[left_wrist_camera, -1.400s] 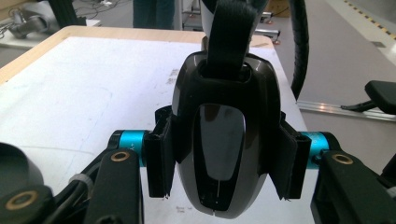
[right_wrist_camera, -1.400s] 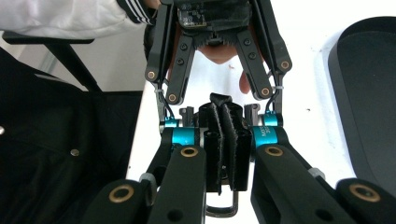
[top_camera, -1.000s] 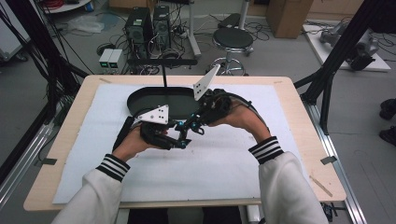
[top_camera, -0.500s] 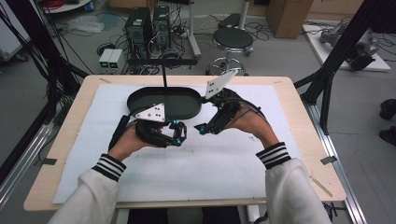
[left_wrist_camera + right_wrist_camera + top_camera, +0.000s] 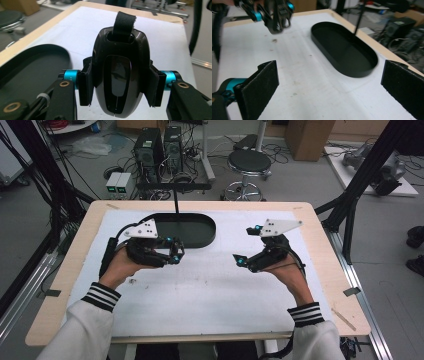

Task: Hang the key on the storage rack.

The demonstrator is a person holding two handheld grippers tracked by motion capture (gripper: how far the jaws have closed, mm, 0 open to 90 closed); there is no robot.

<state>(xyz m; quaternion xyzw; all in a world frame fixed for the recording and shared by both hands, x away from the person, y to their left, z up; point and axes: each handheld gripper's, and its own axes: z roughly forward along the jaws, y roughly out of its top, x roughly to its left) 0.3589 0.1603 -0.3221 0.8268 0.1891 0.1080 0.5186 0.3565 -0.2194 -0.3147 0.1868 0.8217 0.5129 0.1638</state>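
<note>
Both grippers have been pulled apart. A dark mouse (image 5: 121, 75) is clamped in the left gripper (image 5: 170, 252) near the tray (image 5: 200, 227); the right gripper (image 5: 245, 247) is held wide apart, so the handover looks done.

Wooden table (image 5: 320, 227), topped by a white mat (image 5: 210, 290). On the mat, toward the far side, a black oval tray (image 5: 195, 231); some small specks nearby.

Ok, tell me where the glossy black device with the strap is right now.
The glossy black device is clamped between the left gripper's pads, held above the white mat just beside the black oval tray, at the table's left.
</note>
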